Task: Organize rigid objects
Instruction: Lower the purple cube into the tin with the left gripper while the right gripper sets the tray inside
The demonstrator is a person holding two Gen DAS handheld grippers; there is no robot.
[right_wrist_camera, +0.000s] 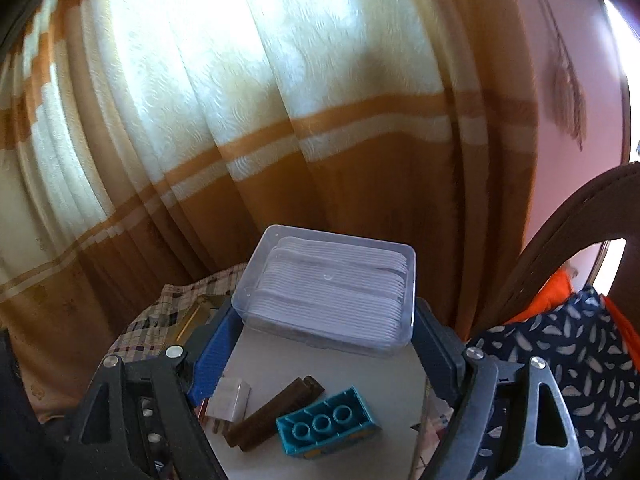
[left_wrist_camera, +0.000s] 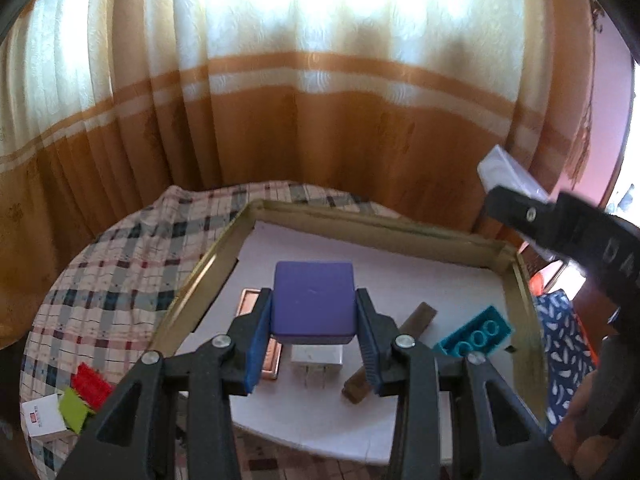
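Observation:
My left gripper (left_wrist_camera: 314, 320) is shut on a purple cube (left_wrist_camera: 314, 300) and holds it above a gold-rimmed tray (left_wrist_camera: 400, 224) with a white floor. In the tray lie a copper-coloured plate (left_wrist_camera: 250, 302), a white charger plug (left_wrist_camera: 318, 358), a brown bar (left_wrist_camera: 390, 354) and a teal toy brick (left_wrist_camera: 474, 332). My right gripper (right_wrist_camera: 326, 332) is shut on a clear plastic box (right_wrist_camera: 332, 288) with white ribbed contents, held above the tray. The plug (right_wrist_camera: 232, 400), bar (right_wrist_camera: 272, 412) and brick (right_wrist_camera: 330, 422) lie below it. The right gripper also shows at the upper right of the left wrist view (left_wrist_camera: 516, 200).
The tray sits on a round table with a checked cloth (left_wrist_camera: 112, 272). A red block (left_wrist_camera: 90, 386), a green piece (left_wrist_camera: 74, 408) and a white card (left_wrist_camera: 42, 420) lie on the cloth at the left. A chair with patterned blue fabric (right_wrist_camera: 560, 360) stands at the right. Curtains hang behind.

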